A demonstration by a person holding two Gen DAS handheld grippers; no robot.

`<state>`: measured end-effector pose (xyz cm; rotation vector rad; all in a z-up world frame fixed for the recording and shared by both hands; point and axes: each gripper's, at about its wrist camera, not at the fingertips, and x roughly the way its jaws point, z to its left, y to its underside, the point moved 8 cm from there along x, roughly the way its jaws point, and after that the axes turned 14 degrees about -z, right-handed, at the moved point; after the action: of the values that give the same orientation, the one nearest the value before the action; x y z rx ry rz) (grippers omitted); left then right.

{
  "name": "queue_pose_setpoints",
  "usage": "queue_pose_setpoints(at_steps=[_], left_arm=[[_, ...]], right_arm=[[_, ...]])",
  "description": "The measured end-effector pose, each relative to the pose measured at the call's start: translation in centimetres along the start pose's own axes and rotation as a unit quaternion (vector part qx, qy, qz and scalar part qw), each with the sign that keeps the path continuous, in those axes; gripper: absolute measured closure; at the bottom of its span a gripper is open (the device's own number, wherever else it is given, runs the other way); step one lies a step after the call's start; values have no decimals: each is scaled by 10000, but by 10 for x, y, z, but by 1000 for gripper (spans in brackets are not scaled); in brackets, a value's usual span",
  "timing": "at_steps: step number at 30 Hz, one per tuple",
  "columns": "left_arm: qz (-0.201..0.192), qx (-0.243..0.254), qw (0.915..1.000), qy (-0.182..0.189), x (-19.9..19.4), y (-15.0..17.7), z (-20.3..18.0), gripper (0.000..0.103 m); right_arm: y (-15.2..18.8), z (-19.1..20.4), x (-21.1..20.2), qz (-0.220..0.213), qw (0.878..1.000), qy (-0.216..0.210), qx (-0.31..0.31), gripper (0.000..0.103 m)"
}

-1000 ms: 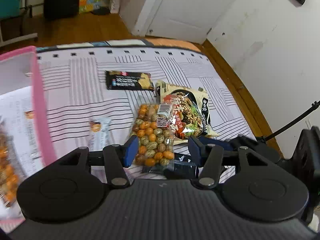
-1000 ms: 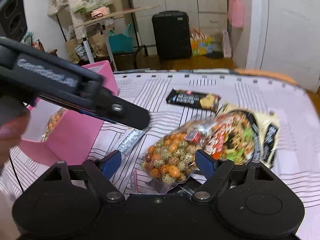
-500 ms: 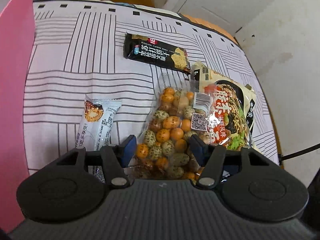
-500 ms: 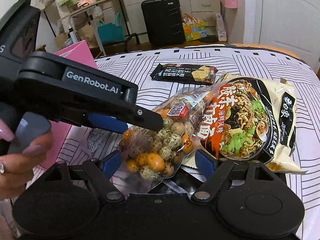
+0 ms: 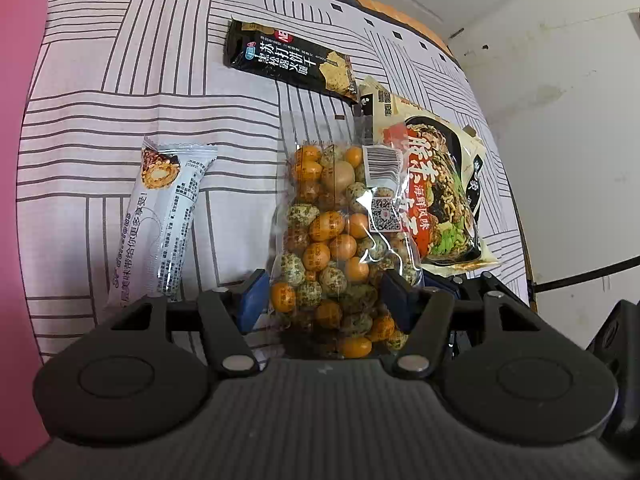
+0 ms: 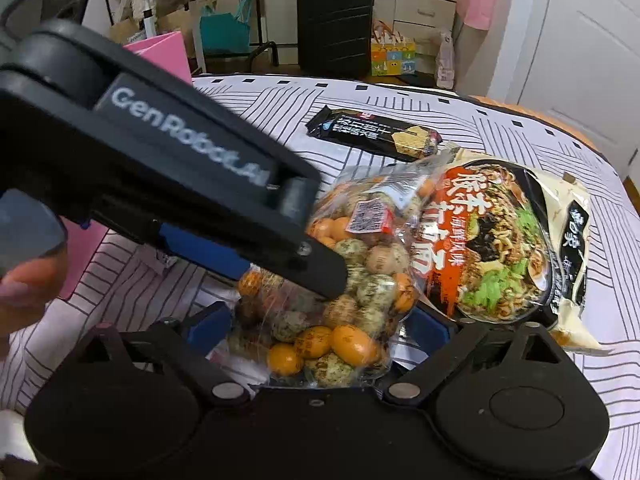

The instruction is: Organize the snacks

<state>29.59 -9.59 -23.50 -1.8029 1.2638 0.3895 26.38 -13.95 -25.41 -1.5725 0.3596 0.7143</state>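
A clear bag of orange and speckled coated nuts [image 5: 336, 240] lies on the striped cloth. My left gripper [image 5: 324, 296] is open with its blue pads on either side of the bag's near end. My right gripper [image 6: 320, 328] is open too, and the same bag [image 6: 352, 280] lies between its fingers. The left gripper's black body [image 6: 160, 168] crosses over the bag in the right wrist view. A noodle packet [image 5: 436, 196] lies under the bag's right edge. A white snack bar [image 5: 160, 216] lies to the left. A black cracker pack [image 5: 292, 60] lies farther back.
A pink box [image 5: 16, 120] stands at the left edge, also in the right wrist view [image 6: 160, 56]. The wall [image 5: 580, 120] is close on the right of the bed. A black suitcase [image 6: 334, 28] and bags stand on the floor beyond.
Both grippers have moved forward and down onto the bag of nuts. The bag now sits between the fingers of each. The left gripper has swung in over the bag.
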Motion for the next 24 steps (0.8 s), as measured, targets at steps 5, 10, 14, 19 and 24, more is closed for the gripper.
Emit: queue_pose_setpoints(at_steps=[5, 10, 14, 19, 24], left_arm=[[-9, -300, 9994, 195, 9, 7, 7, 34], [-77, -248, 9996, 100, -2, 8, 3, 39], [-219, 203, 9994, -176, -17, 10, -11, 43], [-354, 524, 9974, -334, -42, 9, -26, 43], [-510, 786, 9947, -433, -69, 7, -42, 43]], right_arm=[[4, 3, -1, -131, 9998, 39, -113, 2], [0, 4, -15, -144, 9998, -125, 115, 7], [-5, 5, -29, -151, 9984, -357, 406, 9], [-12, 12, -55, -342, 9972, -493, 447, 9], [-24, 13, -76, -526, 9948, -661, 560, 9]])
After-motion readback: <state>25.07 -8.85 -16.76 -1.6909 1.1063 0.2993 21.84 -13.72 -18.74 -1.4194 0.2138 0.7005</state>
